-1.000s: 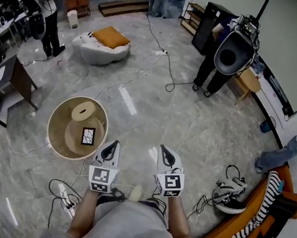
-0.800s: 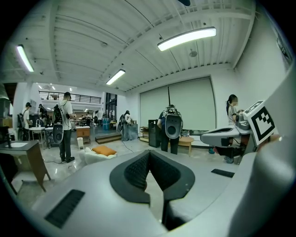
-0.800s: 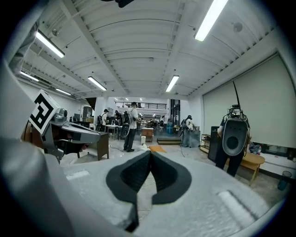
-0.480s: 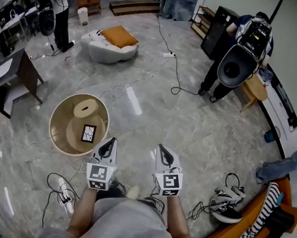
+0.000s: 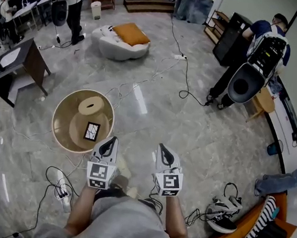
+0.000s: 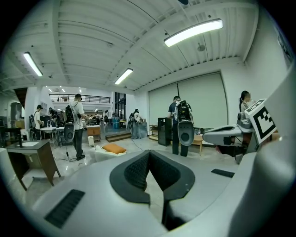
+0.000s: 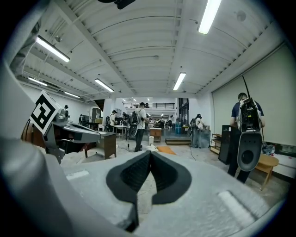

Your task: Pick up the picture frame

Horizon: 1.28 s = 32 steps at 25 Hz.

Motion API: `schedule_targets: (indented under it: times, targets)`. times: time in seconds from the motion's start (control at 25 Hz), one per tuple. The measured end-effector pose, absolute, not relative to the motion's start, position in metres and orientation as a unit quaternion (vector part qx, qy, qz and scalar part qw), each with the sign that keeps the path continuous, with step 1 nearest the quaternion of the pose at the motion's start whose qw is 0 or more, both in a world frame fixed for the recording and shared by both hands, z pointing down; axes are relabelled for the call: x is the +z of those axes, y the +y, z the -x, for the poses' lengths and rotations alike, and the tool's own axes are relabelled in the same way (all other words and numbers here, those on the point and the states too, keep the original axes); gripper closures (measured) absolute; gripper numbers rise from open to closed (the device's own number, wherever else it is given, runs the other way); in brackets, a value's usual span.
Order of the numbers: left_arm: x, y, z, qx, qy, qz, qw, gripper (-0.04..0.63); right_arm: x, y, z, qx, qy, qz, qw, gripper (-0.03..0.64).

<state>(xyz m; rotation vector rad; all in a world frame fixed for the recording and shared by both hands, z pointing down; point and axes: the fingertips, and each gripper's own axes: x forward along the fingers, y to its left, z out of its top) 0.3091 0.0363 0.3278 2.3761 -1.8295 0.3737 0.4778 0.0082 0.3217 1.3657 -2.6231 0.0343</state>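
Observation:
A small black picture frame (image 5: pixel 91 131) lies flat on the round tan side table (image 5: pixel 65 110), beside a roll of tape (image 5: pixel 90 105). My left gripper (image 5: pixel 111 140) hovers just right of the table's rim, jaws shut and empty, tips touching. To its right my right gripper (image 5: pixel 162 148) is held level over the floor, also shut with nothing between its jaws. In both gripper views the jaw tips meet and only the room beyond shows; the frame is out of sight there.
Cables and a power strip (image 5: pixel 62 195) trail on the marble floor near my feet. A dark desk (image 5: pixel 18 64) stands at left, a white cushion seat (image 5: pixel 121 39) further back. People with backpacks stand around (image 5: pixel 255 53). Shoes (image 5: pixel 221 215) lie at right.
The view has swung: the round table and frame now sit slightly nearer to my left gripper. Both grippers stayed shut and kept their side-by-side pose.

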Motion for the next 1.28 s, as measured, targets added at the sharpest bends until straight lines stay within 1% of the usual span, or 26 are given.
schedule_targets:
  times: [0.2,0.48,0.84,1.28]
  targets:
    - [0.334,-0.001,-0.286,0.121,-0.627,-0.767,0.065,0.577,0.327,-0.030,-0.454,0.012,-0.895,-0.435,0.099,0.618]
    - [0.340,-0.068,-0.234,0.119,-0.651,-0.744,0.087,0.577,0.335,-0.101,-0.400,0.016,-0.909,-0.400,0.112,0.618]
    - [0.341,-0.144,-0.166,0.123,-0.673,-0.722,0.101,0.577,0.331,-0.191,-0.310,0.018,-0.931,-0.345,0.118,0.618]
    - [0.373,-0.166,-0.058,0.123,-0.725,-0.665,0.130,0.577,0.355,-0.242,-0.185,0.017,-0.957,-0.254,0.136,0.618]
